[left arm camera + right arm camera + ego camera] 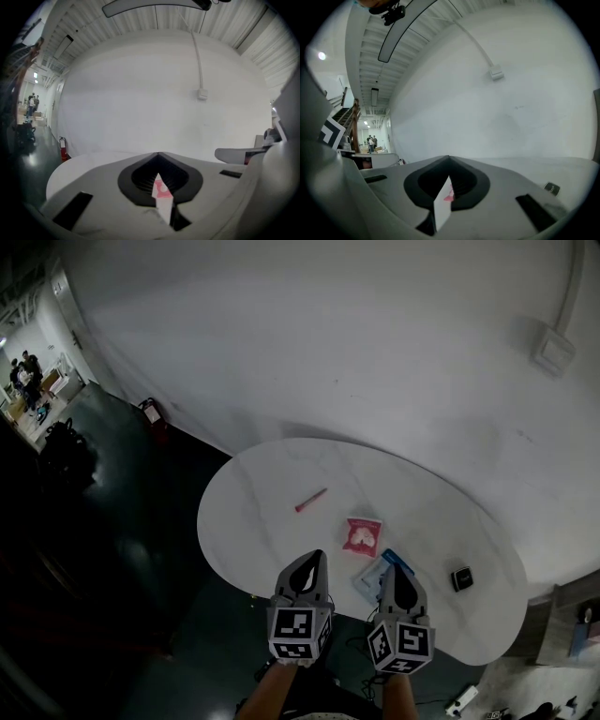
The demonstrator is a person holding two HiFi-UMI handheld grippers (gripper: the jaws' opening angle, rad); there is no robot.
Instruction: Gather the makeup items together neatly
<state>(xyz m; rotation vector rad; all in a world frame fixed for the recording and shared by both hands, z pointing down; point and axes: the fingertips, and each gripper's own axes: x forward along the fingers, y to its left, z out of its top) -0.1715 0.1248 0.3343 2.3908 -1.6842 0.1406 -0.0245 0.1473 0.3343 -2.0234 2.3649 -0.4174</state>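
On the white oval table (253, 521) lie a slim pink pencil-like stick (311, 500), a pink-and-white sachet (362, 535), a blue-and-white packet (375, 573) and a small black compact (461, 578). My left gripper (317, 557) hovers at the table's near edge, just left of the sachet, jaws shut and empty. My right gripper (395, 570) is beside it over the blue-and-white packet, partly hiding it, also shut and empty. In the left gripper view a sliver of the pink sachet (162, 189) shows through the slit between the shut jaws. The right gripper view shows a similar pink-and-white sliver (446, 196).
A dark, shiny floor surrounds the table. A red fire extinguisher (150, 412) stands by the white wall behind it. A wall box with a conduit (555, 352) sits at the upper right. A white power strip (464, 699) lies on the floor. People stand far off at the left.
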